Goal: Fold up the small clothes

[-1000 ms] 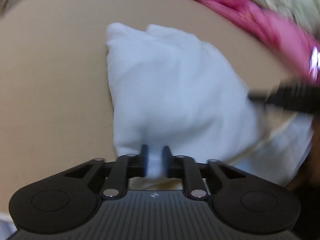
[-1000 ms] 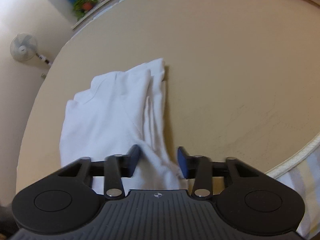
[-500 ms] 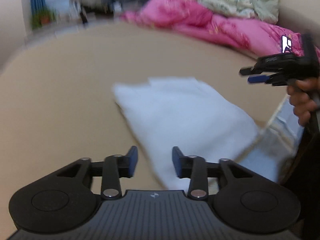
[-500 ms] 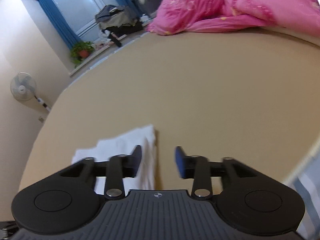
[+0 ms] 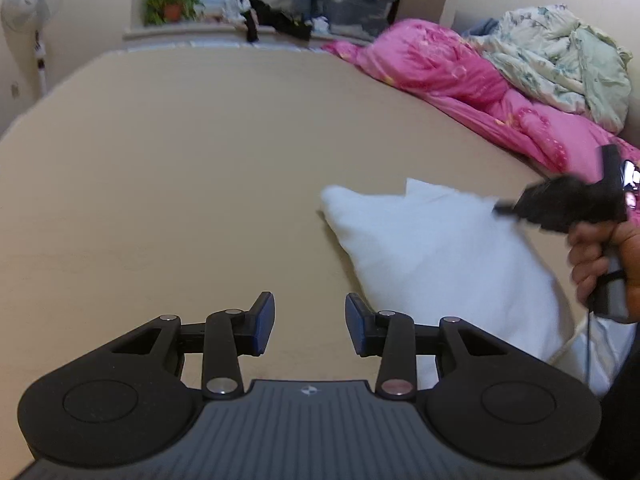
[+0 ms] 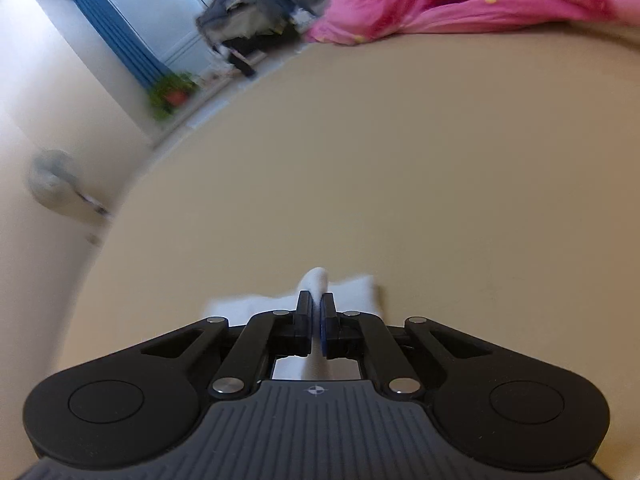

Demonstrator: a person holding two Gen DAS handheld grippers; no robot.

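Now pinching a fold of the white cloth (image 6: 316,280) with the right gripper (image 6: 317,312); left gripper (image 5: 310,320) released, empty, over the tan bed (image 5: 200,160).

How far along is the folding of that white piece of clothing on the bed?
The white garment already lies as a compact folded bundle on the tan bed surface. In hand: the right gripper is shut on a pinch of its white fabric, while the left gripper is open and holds nothing. Left: possibly one more fold or tidying; no other small clothes are clearly visible.
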